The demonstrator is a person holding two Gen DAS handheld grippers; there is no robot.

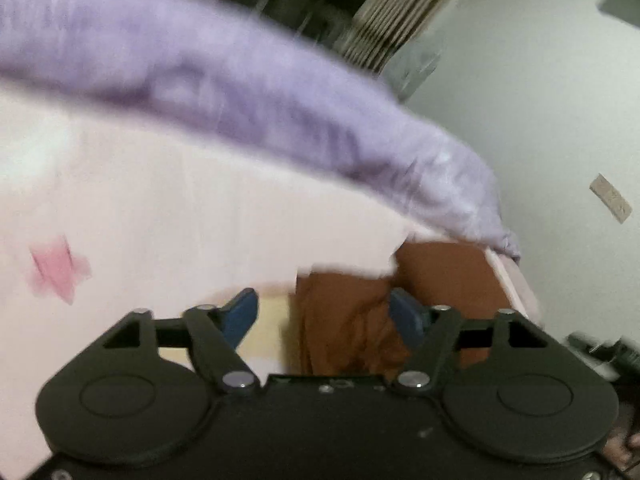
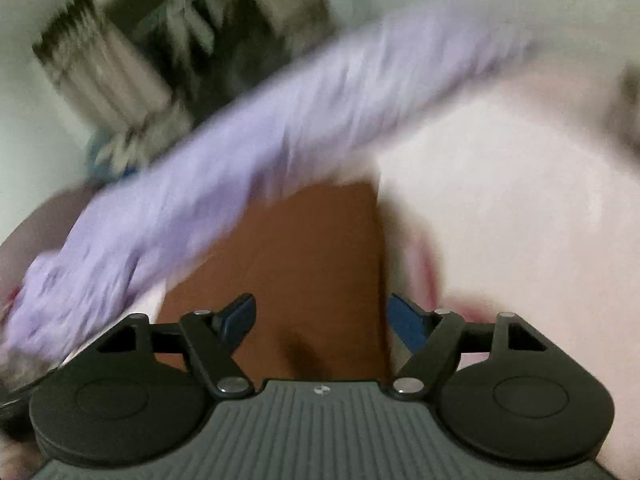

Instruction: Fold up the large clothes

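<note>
Judging by how things lie, you are early in the fold, or between two folds. Your left tongs (image 1: 324, 314) stand open with nothing between the blue fingertips (image 1: 404, 314), and your right tongs (image 2: 322, 316) are open and empty too. The purple garment (image 1: 224, 92) lies as a long bunched band across the pale pink bed sheet (image 1: 152, 216), well ahead of both tongs and touched by neither; in the right wrist view the purple garment (image 2: 256, 148) slants from lower left to upper right, its crumpled end low on the left. Both views are heavily blurred, so I cannot tell whether it is a sleeve, a rolled body, or a half-made fold, nor whether any crease is already set. An orange-brown cloth (image 1: 360, 320) sits right under your left tongs, and the same orange-brown cloth (image 2: 304, 264) fills the gap ahead of your right; whether it is folded work or merely waiting I cannot say. What seems left: take hold of the purple garment, spread it flat, then fold it.
</note>
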